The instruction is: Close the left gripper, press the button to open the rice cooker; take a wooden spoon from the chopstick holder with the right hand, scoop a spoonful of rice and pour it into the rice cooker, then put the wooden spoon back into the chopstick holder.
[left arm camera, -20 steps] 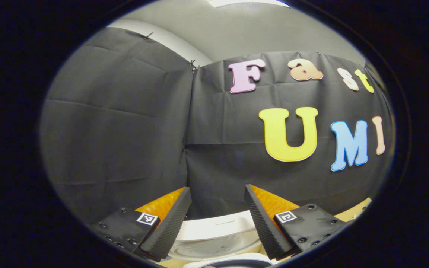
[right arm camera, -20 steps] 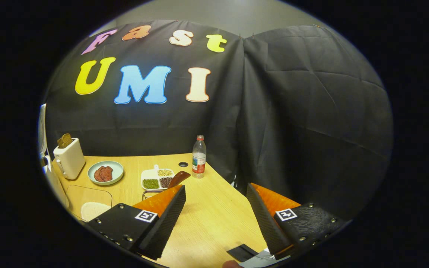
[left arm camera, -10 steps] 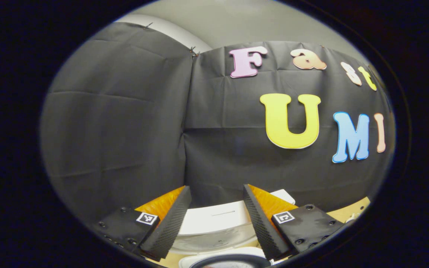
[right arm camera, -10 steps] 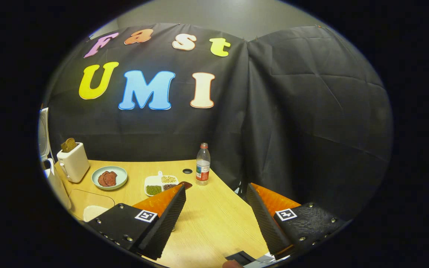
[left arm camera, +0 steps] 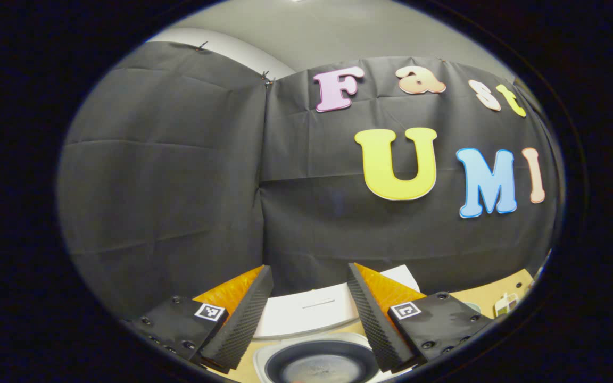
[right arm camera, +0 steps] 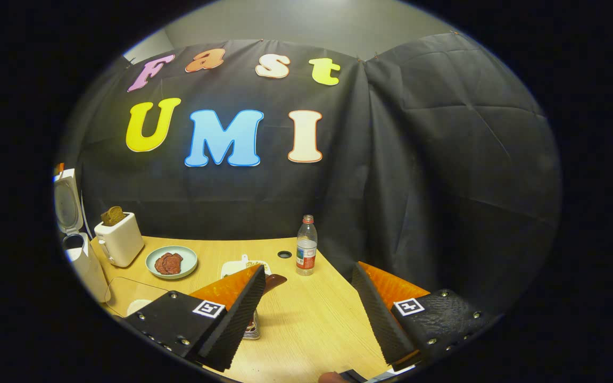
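Observation:
The white rice cooker (left arm camera: 312, 311) stands with its lid raised, and its dark inner pot (left arm camera: 322, 364) lies low between my left gripper's fingers. My left gripper (left arm camera: 309, 270) hangs open above it, touching nothing. In the right gripper view the rice cooker (right arm camera: 75, 234) sits at the far left, lid up. A wooden spoon (right arm camera: 274, 280) pokes out of the chopstick holder (right arm camera: 252, 329), which is mostly hidden behind a finger of my right gripper (right arm camera: 309, 268). That gripper is open with nothing between its fingers, close above the holder.
On the wooden table (right arm camera: 306, 324) stand a white toaster (right arm camera: 120, 242), a plate of reddish food (right arm camera: 171, 261), a divided dish (right arm camera: 245, 264), a water bottle (right arm camera: 306, 252) and a clear container of rice (right arm camera: 131, 298). Black cloth walls close the back and right.
The left gripper view has pulled back and now shows the cooker's inner pot. The right gripper has drifted so the spoon and holder sit close behind its finger.

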Demonstrator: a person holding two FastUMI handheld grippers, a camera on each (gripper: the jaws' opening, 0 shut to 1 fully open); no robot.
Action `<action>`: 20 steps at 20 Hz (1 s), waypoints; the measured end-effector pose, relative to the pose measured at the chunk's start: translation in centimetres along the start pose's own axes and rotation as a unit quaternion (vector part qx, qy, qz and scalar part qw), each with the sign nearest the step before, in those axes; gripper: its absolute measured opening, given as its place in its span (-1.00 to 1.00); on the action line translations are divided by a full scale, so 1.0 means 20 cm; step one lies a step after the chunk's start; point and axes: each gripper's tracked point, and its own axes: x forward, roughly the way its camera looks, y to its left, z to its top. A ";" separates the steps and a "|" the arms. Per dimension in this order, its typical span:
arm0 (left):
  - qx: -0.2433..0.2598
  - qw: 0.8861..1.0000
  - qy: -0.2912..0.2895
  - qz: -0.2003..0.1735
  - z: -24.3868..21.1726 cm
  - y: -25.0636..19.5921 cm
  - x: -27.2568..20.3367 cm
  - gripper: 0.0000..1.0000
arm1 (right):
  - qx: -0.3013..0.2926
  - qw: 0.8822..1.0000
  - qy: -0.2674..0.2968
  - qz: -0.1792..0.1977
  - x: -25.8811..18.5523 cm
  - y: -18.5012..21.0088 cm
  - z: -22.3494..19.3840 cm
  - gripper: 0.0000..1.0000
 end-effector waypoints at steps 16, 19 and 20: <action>0.013 0.996 0.080 -0.037 -0.53 -0.25 -0.51 0.95 | -0.022 0.997 0.006 0.078 0.11 0.21 -0.02 0.99; 0.011 0.995 0.092 -0.038 -0.62 -0.26 -0.55 0.94 | -0.024 0.997 0.010 0.079 0.11 0.22 -0.03 0.99; 0.012 0.995 0.096 -0.039 -0.64 -0.27 -0.56 0.94 | -0.023 0.997 0.011 0.080 0.10 0.23 -0.04 0.99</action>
